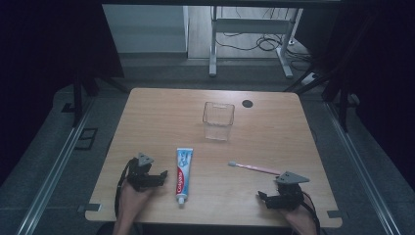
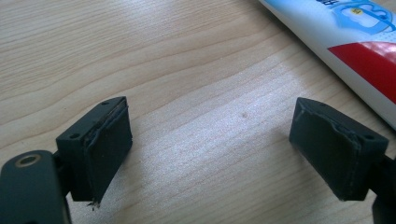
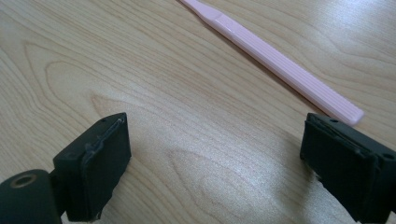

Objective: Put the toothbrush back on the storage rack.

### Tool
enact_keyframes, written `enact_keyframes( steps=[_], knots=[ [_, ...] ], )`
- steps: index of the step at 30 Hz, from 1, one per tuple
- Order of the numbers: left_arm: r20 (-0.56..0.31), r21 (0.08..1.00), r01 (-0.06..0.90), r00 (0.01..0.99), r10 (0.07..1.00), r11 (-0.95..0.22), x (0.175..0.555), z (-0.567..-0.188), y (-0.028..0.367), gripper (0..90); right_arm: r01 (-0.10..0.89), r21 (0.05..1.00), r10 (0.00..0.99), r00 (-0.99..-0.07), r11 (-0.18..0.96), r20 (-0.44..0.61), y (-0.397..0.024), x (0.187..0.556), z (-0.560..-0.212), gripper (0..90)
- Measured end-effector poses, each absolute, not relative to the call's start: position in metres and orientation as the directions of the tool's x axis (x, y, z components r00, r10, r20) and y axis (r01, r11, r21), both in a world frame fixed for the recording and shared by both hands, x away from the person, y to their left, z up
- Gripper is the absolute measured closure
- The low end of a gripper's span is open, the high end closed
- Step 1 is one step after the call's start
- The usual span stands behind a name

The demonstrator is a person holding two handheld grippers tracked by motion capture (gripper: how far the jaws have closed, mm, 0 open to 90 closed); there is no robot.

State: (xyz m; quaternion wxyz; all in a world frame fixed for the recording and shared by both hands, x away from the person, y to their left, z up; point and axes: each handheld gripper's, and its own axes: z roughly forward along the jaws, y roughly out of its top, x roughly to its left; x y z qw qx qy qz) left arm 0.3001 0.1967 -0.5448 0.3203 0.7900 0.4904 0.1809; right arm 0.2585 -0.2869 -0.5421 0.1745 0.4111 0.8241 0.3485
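The table (image 1: pixel 147 112) was the largest thing in sight, a pale wood top with a small black disc (image 1: pixel 247 103) near its far edge. On it, toward the far middle, a clear cup (image 1: pixel 218 120) stood upright, well apart from everything else.

Nearer the person, a toothpaste tube (image 1: pixel 183 175) lay flat left of centre, its cap end pointing toward the near edge. In the left gripper view the tube (image 2: pixel 345 42) crossed the upper right corner, just beside the right-hand jaw but not touching it.

The left gripper (image 1: pixel 155 177) rested low over the table just left of the tube, held in the person's left hand (image 1: pixel 131 198). Its jaws stood wide apart in the left gripper view (image 2: pixel 210 149), with bare wood between them.

The right gripper (image 1: pixel 266 198) sat near the right front corner. Its jaws were likewise spread wide (image 3: pixel 215 163), nothing between them.

A pink toothbrush (image 1: pixel 254 168) lay flat between the tube and the right gripper, head toward the tube, handle end close to that gripper. In the right gripper view the toothbrush (image 3: pixel 280 60) ran slantwise above the jaws, its handle end near the right-hand one yet apart from it.
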Motion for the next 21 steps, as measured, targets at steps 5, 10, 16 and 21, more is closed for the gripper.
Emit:
enact_keyframes(
  steps=[5, 10, 16, 21],
  knots=[
    [-0.029, 0.684, 0.659, 0.454, 0.891, -0.313, 0.3002, -0.5448, 0.1967, 12.9, 0.556, 0.717, 0.798, -0.603, 0.42, -0.001, -0.2869, 0.2585, -0.5421, 8.0],
    [-0.028, 0.684, 0.658, 0.453, 0.891, -0.313, 0.3001, -0.5448, 0.1966, 12.9, 0.565, 0.71, 0.8, -0.6, 0.421, 0.003, -0.286, 0.2583, -0.5406, 10.7],
    [-0.028, 0.685, 0.658, 0.453, 0.891, -0.313, 0.3001, -0.5448, 0.1967, 12.9, 0.58, 0.693, 0.801, -0.599, 0.429, 0.005, -0.2854, 0.2584, -0.5369, 16.2],
    [-0.028, 0.684, 0.659, 0.453, 0.891, -0.314, 0.3001, -0.5448, 0.1967, 12.9, 0.602, 0.678, 0.8, -0.599, 0.421, 0.035, -0.2891, 0.2602, -0.5332, 19.9]
  ],
)
